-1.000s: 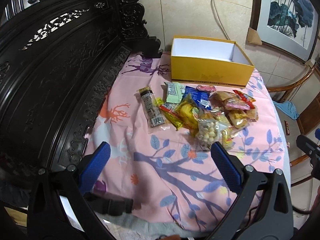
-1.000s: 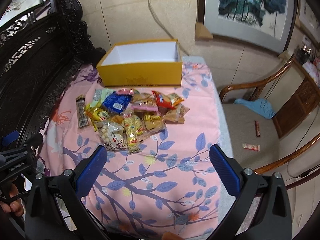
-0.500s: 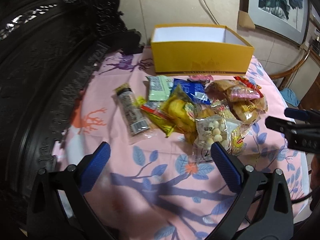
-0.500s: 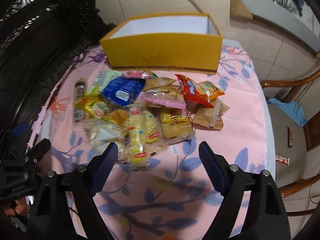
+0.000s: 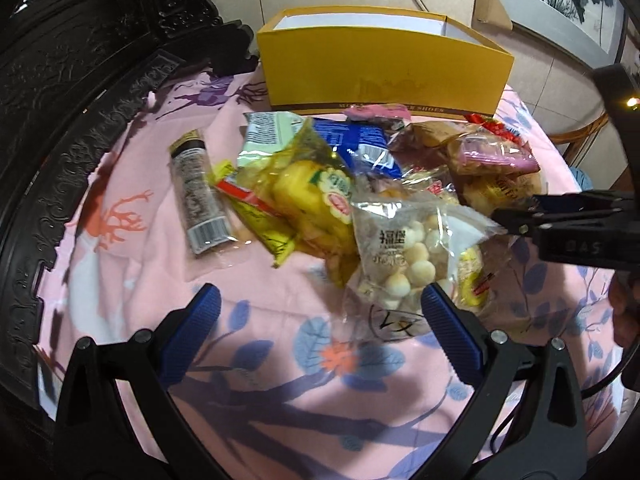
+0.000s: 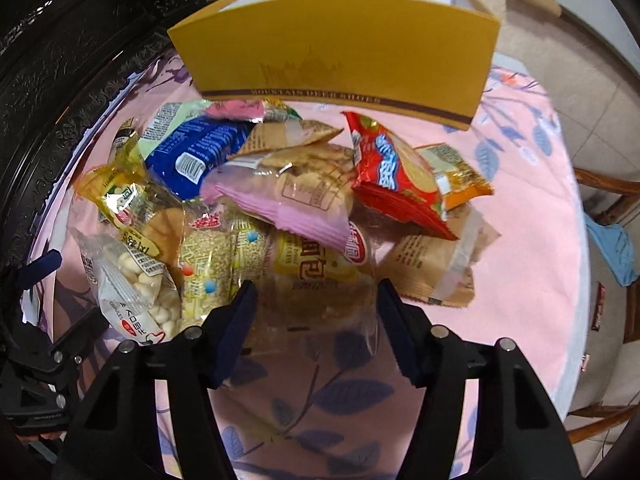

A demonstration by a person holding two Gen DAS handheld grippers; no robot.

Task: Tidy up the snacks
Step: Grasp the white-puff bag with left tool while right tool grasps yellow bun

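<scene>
Behind snack pile (image 6: 280,208): yellow box (image 6: 340,52), carved furniture (image 5: 60,80)

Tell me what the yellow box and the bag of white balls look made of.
Yellow box: apparently stiff cardboard, matte yellow outside and white inside, with straight folded walls. Bag of white balls: thin clear plastic film, glossy and crinkled, with its contents visible through it.
</scene>
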